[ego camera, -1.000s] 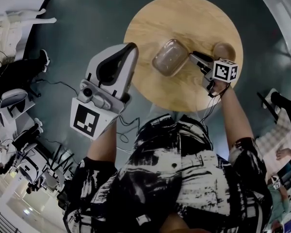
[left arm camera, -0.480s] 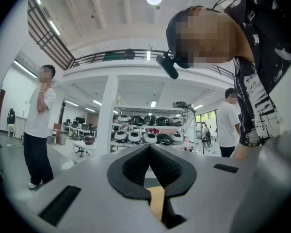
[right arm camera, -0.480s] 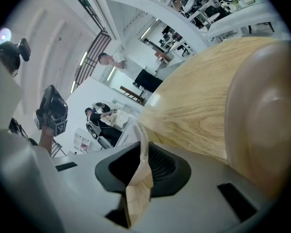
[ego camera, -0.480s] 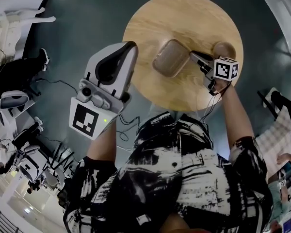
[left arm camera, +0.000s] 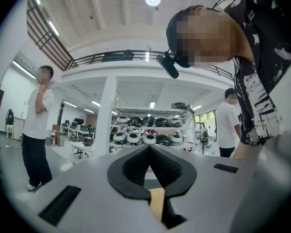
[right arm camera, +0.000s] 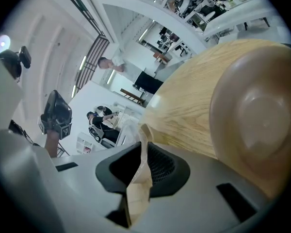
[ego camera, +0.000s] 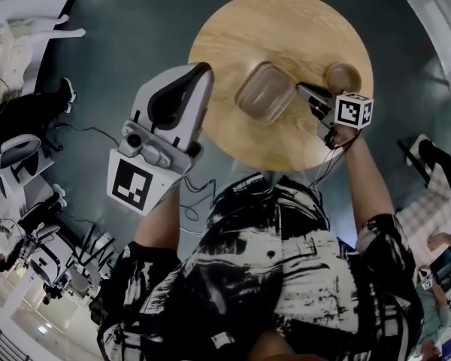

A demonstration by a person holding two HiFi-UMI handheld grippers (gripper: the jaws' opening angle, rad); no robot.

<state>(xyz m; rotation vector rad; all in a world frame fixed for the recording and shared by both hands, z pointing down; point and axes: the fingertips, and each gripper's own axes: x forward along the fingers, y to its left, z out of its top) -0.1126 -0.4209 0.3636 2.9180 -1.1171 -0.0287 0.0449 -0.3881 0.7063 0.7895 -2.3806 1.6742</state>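
Container (ego camera: pixel 265 92) rim sits pinched in right gripper (right arm camera: pixel 140 148); left gripper (left arm camera: pixel 149 150) closed, empty.

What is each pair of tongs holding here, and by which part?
The right tongs pinch the clear plastic container by its thin rim. The left tongs are shut, holding nothing.

fingers (right arm camera: pixel 169 172) pinching clear container (right arm camera: pixel 141 174), wooden bowl (right arm camera: pixel 257 125) beside

Round wooden counter (ego camera: pixel 286 28) on dark floor (ego camera: pixel 128 21). Wooden bowl (ego camera: pixel 343 76) near counter's right edge. Black cables (ego camera: pixel 90 128) on floor, left. Bystander (left arm camera: pixel 36 125) standing; shelves of gear (left arm camera: pixel 143 136) behind.
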